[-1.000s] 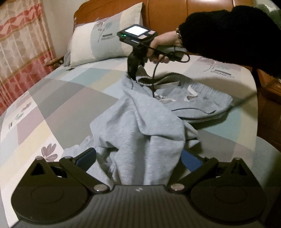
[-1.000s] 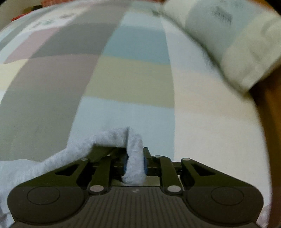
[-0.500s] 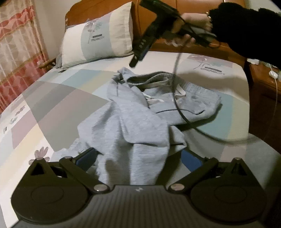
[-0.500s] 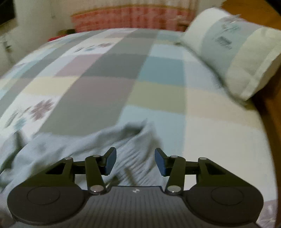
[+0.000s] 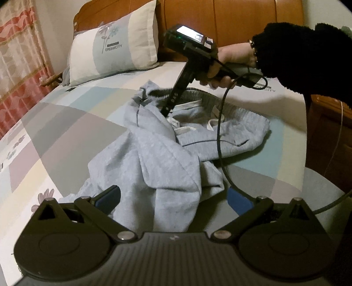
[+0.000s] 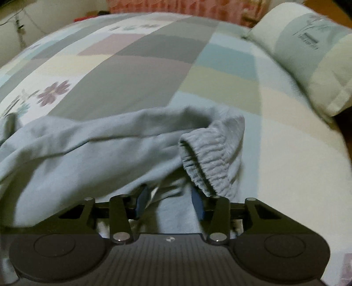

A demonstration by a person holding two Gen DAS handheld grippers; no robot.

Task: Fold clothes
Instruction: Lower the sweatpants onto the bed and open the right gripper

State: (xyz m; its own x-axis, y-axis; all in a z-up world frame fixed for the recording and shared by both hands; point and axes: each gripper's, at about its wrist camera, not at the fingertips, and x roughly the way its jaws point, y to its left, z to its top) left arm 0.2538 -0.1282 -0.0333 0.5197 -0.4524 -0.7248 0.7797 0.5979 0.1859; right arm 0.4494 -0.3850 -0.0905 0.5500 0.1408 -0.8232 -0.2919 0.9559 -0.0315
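Grey sweatpants (image 5: 154,158) lie crumpled on the bed, waistband and white drawstring (image 5: 193,105) toward the headboard. My left gripper (image 5: 173,199) stands open and wide, and a bunched pant leg runs between its blue pads without being pinched. A hand in a black sleeve (image 5: 297,50) holds my right gripper (image 5: 165,111), which points down at the waistband. In the right wrist view the right gripper (image 6: 169,203) has its jaws closing, with grey cloth lying between the pads and the ribbed elastic waistband (image 6: 209,154) just past the right finger. The pads do not press the cloth.
The patchwork bedsheet (image 5: 72,132) spreads to the left of the pants. A pillow (image 5: 114,48) leans on the wooden headboard (image 5: 242,17). A second pillow lies flat under the sleeve. A black cable (image 5: 220,136) hangs over the pants. A curtain (image 5: 19,55) hangs at left.
My right gripper let go of the fold of grey cloth, opened, lifted away, then came back down at the waistband. The left gripper has stayed open over the pant leg.
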